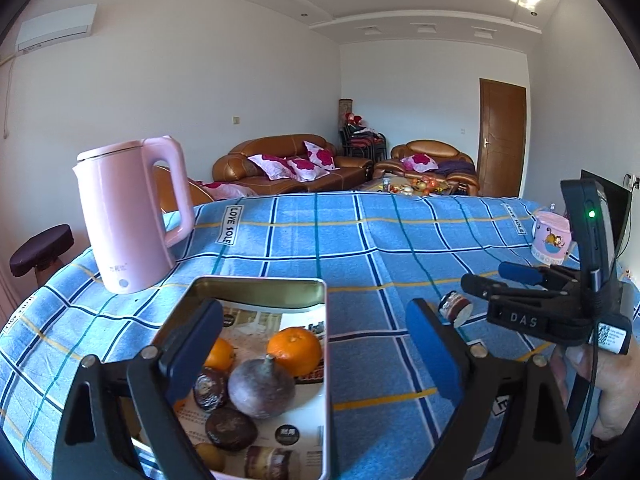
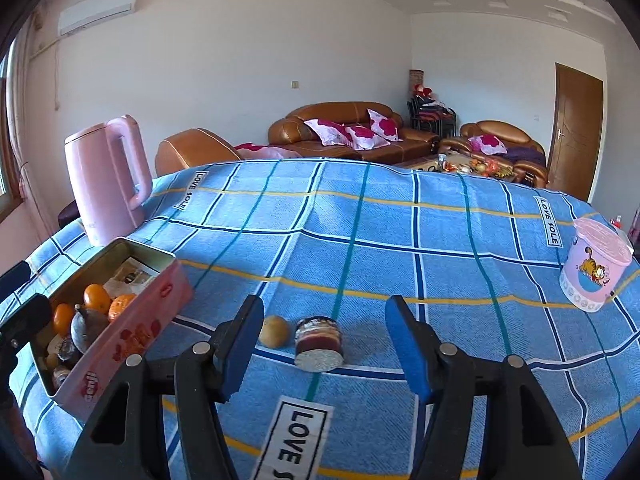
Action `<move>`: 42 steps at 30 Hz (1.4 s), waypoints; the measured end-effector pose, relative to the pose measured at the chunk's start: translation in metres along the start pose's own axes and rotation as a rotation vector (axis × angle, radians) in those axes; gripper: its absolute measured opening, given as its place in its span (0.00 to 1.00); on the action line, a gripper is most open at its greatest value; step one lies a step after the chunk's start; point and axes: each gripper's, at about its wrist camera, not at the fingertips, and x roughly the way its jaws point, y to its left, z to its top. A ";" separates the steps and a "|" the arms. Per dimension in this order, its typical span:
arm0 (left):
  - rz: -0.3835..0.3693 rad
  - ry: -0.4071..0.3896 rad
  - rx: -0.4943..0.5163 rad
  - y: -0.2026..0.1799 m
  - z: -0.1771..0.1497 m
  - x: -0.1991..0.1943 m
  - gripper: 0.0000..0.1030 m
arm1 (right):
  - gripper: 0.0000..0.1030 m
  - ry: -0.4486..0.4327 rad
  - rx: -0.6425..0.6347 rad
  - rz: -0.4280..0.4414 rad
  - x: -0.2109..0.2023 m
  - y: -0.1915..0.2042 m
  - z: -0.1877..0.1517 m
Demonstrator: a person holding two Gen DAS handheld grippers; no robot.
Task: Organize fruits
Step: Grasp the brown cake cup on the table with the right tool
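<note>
— What sits where on the tablecloth (image 2: pixel 400 248)?

— The tin box (image 2: pixel 132 320) lies near left, with oranges (image 2: pixel 96 298), a mangosteen (image 2: pixel 89 330) and other fruit in it. The kettle (image 2: pixel 106 184) stands just behind it.

— And nearer the middle?

— A small round fruit (image 2: pixel 274 331) lies just left of a jar on its side (image 2: pixel 319 345). The lidded cup (image 2: pixel 596 264) stands far right.

The left gripper (image 1: pixel 316 344) is showing black plastic arms, silver round screws at the joints and blue pads (image 1: pixel 434 350) lining its fingers. The right gripper (image 2: pixel 324 344) is wearing the same black frame, silver screws and blue pads (image 2: pixel 408 346). Seen from the left wrist, its body is carrying white "DAS" lettering, a glowing green light, a black cable and a white label, with bare skin of the right hand (image 1: pixel 612 384) showing behind.
</note>
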 end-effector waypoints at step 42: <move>-0.198 0.455 0.062 -0.096 -0.005 0.156 0.35 | 0.35 0.162 0.140 -0.062 0.031 -0.060 -0.008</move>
